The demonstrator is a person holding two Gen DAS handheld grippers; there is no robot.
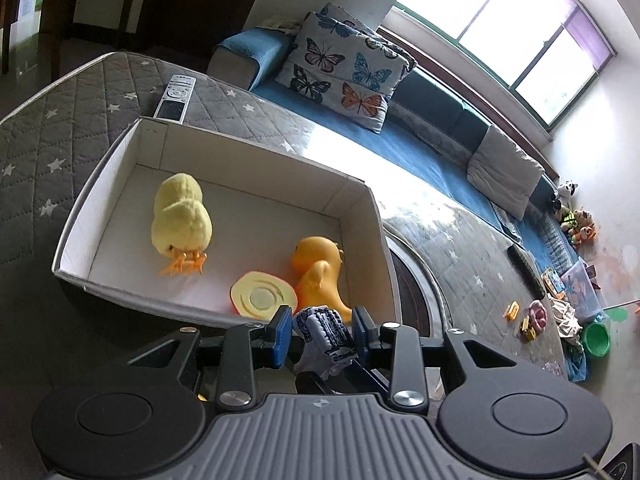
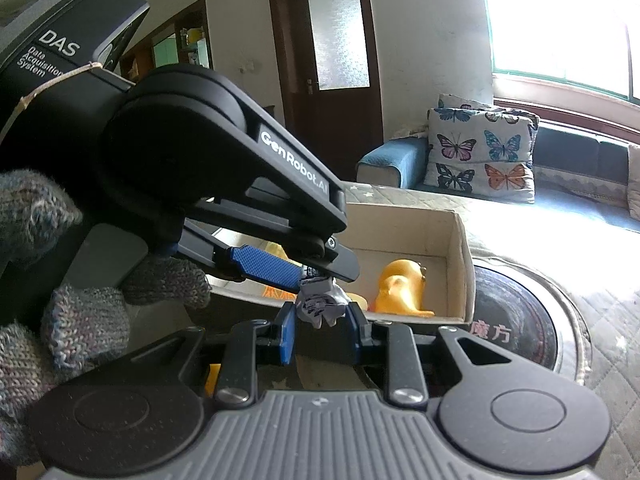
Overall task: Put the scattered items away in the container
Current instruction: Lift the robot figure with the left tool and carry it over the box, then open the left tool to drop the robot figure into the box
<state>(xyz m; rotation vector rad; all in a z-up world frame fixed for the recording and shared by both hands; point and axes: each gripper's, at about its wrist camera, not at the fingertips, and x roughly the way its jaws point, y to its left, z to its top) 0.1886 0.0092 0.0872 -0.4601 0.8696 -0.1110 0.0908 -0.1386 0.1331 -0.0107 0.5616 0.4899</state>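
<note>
Both grippers angle downward, nose to nose. The left gripper point(image 1: 322, 330) and right gripper point(image 2: 322, 320) are clamped nearly closed. A gloved hand point(image 2: 80, 320) grips the left one.

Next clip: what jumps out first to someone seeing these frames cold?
Both grippers, left gripper and right gripper, clamp one crumpled blue-and-white patterned cloth at the near rim of the open white cardboard box. Inside lie a fluffy yellow plush chick and an orange rubber duck.
</note>
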